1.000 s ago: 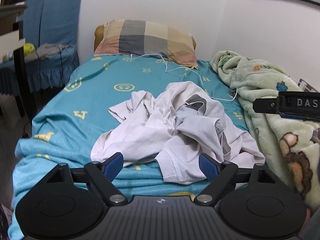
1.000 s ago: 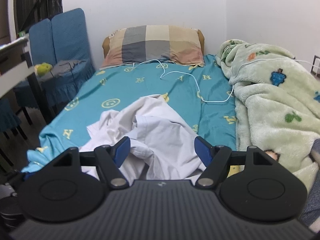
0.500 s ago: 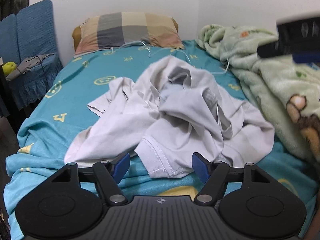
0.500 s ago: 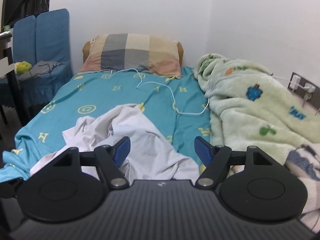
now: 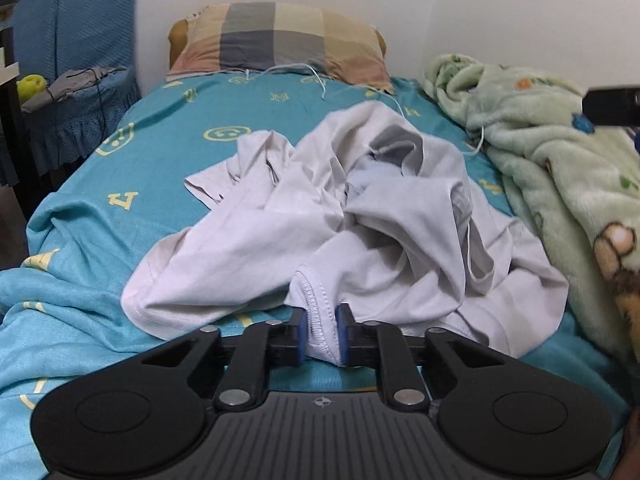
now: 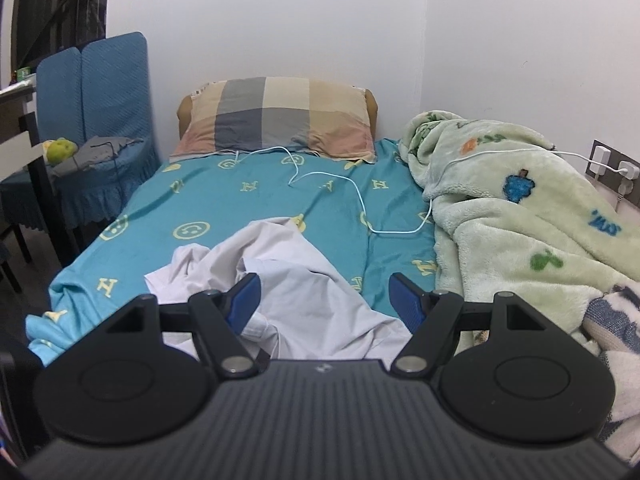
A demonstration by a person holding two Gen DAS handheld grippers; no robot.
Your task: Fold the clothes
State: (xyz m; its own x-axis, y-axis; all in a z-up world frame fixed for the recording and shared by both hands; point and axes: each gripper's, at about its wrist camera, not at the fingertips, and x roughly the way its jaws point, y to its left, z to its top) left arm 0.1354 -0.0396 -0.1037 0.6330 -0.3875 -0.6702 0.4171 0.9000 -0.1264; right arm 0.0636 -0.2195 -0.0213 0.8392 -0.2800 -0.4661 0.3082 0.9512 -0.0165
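A crumpled pale grey-white shirt (image 5: 344, 232) lies in a heap on the teal bed sheet (image 5: 160, 160). My left gripper (image 5: 322, 334) is shut on the shirt's stitched hem at the near edge of the heap. My right gripper (image 6: 324, 300) is open and empty, held above the same shirt (image 6: 296, 292), with its blue pads (image 6: 245, 295) spread wide. A dark part of the right gripper (image 5: 612, 106) shows at the right edge of the left wrist view.
A plaid pillow (image 6: 276, 118) lies at the bed's head. A white charging cable (image 6: 360, 200) runs across the sheet to a wall socket (image 6: 612, 168). A green fleece blanket (image 6: 520, 216) fills the right side. A blue-covered chair (image 6: 92, 128) stands left of the bed.
My left gripper moved forward to the shirt's near hem and closed on it. My right gripper rose and drew back, staying open.
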